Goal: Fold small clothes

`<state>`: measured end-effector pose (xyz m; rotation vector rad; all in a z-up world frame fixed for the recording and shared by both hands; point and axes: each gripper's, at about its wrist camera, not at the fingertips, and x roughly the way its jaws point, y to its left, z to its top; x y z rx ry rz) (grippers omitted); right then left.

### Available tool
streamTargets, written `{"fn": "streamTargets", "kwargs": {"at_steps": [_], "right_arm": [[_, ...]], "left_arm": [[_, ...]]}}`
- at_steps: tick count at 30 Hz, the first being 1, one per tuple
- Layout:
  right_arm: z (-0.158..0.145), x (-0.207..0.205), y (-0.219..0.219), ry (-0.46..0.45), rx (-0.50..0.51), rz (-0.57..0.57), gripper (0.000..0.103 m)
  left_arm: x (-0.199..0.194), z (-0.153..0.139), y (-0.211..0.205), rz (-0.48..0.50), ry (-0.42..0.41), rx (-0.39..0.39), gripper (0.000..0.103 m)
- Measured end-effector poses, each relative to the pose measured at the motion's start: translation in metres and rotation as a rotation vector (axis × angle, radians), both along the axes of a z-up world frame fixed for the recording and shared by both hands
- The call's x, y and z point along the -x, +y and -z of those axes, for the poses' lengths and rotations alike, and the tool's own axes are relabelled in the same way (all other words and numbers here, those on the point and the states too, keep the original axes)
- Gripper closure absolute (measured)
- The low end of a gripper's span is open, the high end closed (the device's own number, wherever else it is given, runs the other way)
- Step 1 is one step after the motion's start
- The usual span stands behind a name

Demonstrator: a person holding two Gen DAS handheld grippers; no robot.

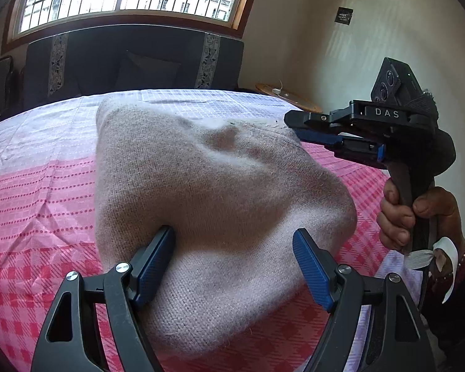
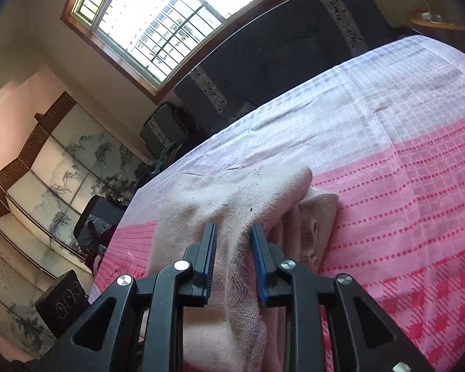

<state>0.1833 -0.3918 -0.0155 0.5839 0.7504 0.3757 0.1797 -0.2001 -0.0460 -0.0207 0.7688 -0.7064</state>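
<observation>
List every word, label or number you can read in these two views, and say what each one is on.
"DAS": white letters on the black body of the right gripper, seen from the left wrist view.
Dark plaque on the wall: pale print, too small to read.
Painted folding screen: a block of small writing on a lower panel, too blurred to read.
Nothing else legible.

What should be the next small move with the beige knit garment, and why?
Probably close the left gripper on the beige knit garment: its fingers stand wide apart around a raised fold, not pinching it, while the right gripper is narrow on another ridge. Then both could carry the fold over the pink bedsheet.
</observation>
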Motion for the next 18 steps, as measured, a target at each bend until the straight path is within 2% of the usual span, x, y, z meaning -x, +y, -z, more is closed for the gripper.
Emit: {"fn": "streamTargets", "kwargs": {"at_steps": [2,5,7,10,13,15,16,18], "right_arm": [[-0.004,-0.011,0.020,-0.002,0.135,-0.030,0.080],[0.001,-0.025,0.031,0.023,0.196,-0.051,0.080],[-0.006,-0.024,0.030,0.008,0.227,-0.025,0.080],[-0.016,-0.016,0.026,0.027,0.388,0.083,0.080],[-0.027,-0.011,0.023,-0.009,0.381,0.092,0.080],[-0.030,-0.014,0.033,-0.050,0.351,0.009,0.078],[-0.029,-0.018,0.040,-0.047,0.353,-0.020,0.072],[-0.021,-0.028,0.051,-0.035,0.361,-0.059,0.068]], "left_arm": [[-0.002,-0.001,-0.001,-0.003,0.005,0.004,0.025],[0.001,-0.001,-0.003,-0.007,0.001,-0.009,0.025],[0.002,-0.001,-0.007,-0.007,-0.008,-0.026,0.025],[0.005,0.000,-0.012,-0.006,-0.018,-0.046,0.025],[0.006,0.001,-0.017,-0.004,-0.030,-0.062,0.025],[0.008,0.001,-0.020,-0.005,-0.034,-0.070,0.025],[0.008,0.002,-0.021,-0.005,-0.035,-0.074,0.025],[0.009,0.002,-0.023,-0.007,-0.037,-0.079,0.025]]}}
